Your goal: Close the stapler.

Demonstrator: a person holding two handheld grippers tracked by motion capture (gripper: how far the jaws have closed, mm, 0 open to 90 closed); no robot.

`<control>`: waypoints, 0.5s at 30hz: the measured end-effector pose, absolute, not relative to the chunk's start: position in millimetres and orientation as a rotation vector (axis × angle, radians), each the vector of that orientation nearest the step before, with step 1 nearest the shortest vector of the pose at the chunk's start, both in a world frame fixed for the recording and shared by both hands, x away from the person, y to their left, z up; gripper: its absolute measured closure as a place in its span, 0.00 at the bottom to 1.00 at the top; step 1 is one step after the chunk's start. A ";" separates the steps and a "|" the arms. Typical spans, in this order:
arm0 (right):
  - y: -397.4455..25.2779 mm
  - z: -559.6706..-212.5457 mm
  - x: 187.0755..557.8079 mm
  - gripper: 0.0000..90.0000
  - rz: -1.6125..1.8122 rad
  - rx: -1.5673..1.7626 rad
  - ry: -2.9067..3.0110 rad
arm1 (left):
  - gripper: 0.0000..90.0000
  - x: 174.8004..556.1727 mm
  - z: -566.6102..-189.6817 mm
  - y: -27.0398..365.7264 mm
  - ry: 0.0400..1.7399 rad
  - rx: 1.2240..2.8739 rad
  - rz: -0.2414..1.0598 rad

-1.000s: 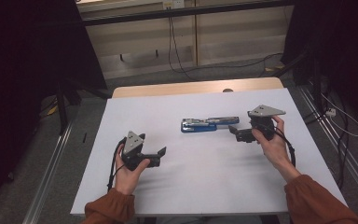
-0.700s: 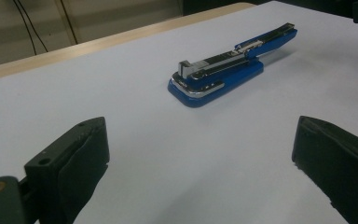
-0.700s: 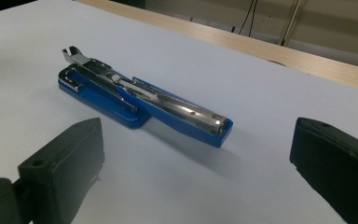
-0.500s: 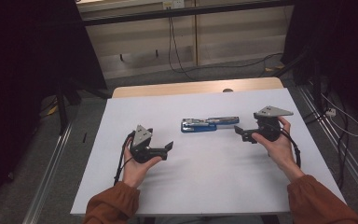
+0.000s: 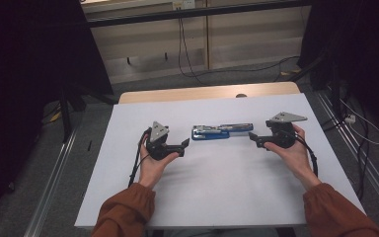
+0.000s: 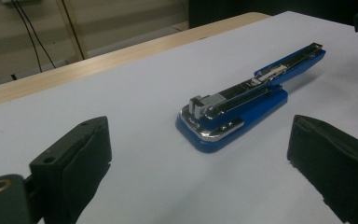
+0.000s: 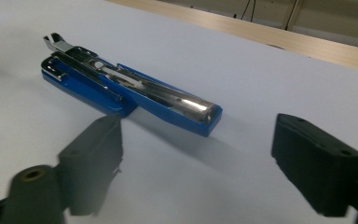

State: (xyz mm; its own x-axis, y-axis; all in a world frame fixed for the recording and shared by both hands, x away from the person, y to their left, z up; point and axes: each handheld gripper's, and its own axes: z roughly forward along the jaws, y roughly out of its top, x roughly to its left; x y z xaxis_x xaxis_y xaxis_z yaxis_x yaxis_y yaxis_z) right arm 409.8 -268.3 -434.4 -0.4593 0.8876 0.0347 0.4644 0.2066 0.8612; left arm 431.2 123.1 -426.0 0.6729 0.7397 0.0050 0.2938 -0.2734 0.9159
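Black-jawed, both claws are spread: the left claw [image 5: 183,143] and right claw [image 5: 253,139] flank a blue stapler [image 5: 221,131] lying swung open on the white tabletop [image 5: 217,197], seemingly to take each end.

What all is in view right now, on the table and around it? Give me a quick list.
stapler: one, blue with silver metal parts, lying swung open in the middle of the table between the two grippers, touched by neither
table: one, white top with a bare wood strip along the far edge
cables: several, black, on the floor and against the wall past the table
left gripper: one, black with a grey plate, left of the stapler, jaws open and pointing at it
right gripper: one, black with a grey plate, right of the stapler, jaws open
sleeves: two, rust brown, at the near edge
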 end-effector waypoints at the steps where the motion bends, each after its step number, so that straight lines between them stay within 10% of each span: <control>1: -268.1 -434.4 410.0 0.25 1.173 1.260 2.009 | 0.06 432.9 -425.0 121.1 0.818 1.848 0.539; 15: -266.4 -437.9 411.2 0.57 1.149 1.261 2.004 | 0.05 449.2 -428.6 99.6 0.815 1.846 0.522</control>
State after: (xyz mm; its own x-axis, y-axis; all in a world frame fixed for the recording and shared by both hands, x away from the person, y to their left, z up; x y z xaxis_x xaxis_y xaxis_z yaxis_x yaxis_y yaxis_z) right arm 411.2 -266.4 -437.9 -0.4428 0.8964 0.0203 0.4702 0.2129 0.8565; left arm 449.2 99.6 -428.6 0.6787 0.7344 -0.0101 0.2985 -0.2633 0.9174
